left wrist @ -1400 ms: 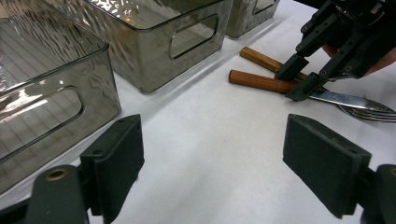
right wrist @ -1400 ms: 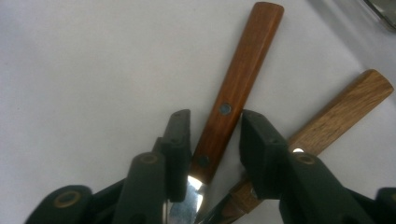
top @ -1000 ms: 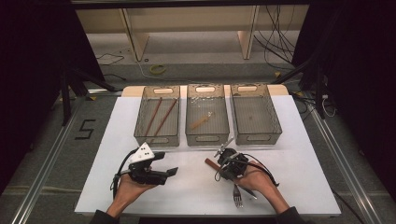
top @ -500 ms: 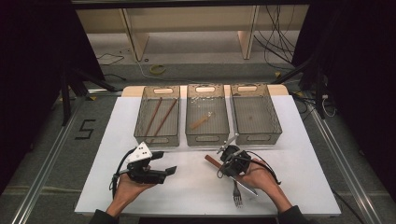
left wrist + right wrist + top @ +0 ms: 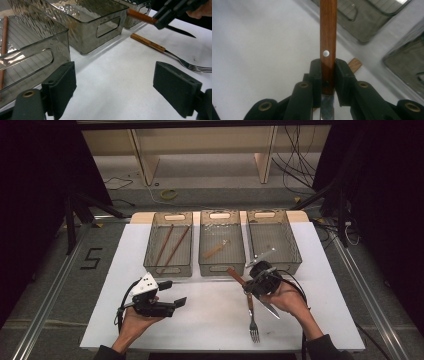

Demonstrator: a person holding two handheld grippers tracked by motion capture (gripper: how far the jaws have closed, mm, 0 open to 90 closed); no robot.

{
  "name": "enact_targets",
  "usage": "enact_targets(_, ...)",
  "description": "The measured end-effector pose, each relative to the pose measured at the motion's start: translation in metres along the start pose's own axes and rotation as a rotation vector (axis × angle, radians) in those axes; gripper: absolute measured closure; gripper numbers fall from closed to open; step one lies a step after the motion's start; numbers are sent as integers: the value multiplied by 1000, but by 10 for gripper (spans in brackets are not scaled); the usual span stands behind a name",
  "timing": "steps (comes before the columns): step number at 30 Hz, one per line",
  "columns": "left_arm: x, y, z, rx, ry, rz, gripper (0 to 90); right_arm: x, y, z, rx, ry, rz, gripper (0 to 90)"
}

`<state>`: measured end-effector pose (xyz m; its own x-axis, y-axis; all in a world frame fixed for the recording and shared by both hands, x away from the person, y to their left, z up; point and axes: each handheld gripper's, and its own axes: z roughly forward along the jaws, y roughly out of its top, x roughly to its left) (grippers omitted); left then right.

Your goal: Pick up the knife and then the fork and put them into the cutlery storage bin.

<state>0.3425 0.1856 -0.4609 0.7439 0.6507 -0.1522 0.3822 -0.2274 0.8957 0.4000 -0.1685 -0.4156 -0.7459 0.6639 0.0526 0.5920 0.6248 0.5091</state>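
Note:
My right gripper [image 5: 251, 284] [image 5: 328, 75] is shut on the wooden handle of a knife [image 5: 235, 276] [image 5: 328, 32], held off the white table in front of the middle and right bins. The handle sticks out toward the bins and the blade [image 5: 270, 310] points back toward the person. A fork [image 5: 251, 320] [image 5: 162, 50] with a wooden handle lies on the table under that hand. My left gripper [image 5: 172, 294] [image 5: 115, 85] rests in the other hand at the near left, jaws wide open with nothing between them. From there I see the knife handle [image 5: 140, 16].
Three clear smoky bins stand in a row at the back. The left bin [image 5: 168, 270] [image 5: 37, 50] holds two brown chopsticks, the middle bin [image 5: 222, 268] [image 5: 95, 22] a small wooden-handled utensil. The right bin [image 5: 295, 255] is beside them. The white table [image 5: 210, 320] ends close behind the hands.
My right gripper has risen with the knife and shifted a little toward the bins, leaving the fork on the table. The left gripper has stayed put.

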Motion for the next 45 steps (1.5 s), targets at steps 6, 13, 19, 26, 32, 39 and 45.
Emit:
enact_targets(6, 1, -1, -2, -2, 4, -4, 180, -11, 7, -7, -35, -12, 12, 778)
enact_targets(13, 4, -2, -5, -8, 5, -19, 180, -28, 17, -15, -79, -46, 44, 778)
enact_targets(19, 6, -4, -6, -8, 11, -29, 181, -45, 27, -23, -110, -77, 76, 778)
enact_targets(26, 7, -4, -8, -13, 16, -32, 182, -60, 38, -27, -122, -102, 99, 777)
enact_targets(32, 9, -4, -9, -19, 24, -38, 183, -71, 45, -27, -131, -117, 110, 778)
enact_targets(39, 9, -4, -9, -25, 26, -43, 184, -86, 52, -33, -145, -136, 150, 778)
enact_targets(45, 9, -4, -9, -29, 25, -41, 184, -101, 61, -37, -157, -160, 182, 778)
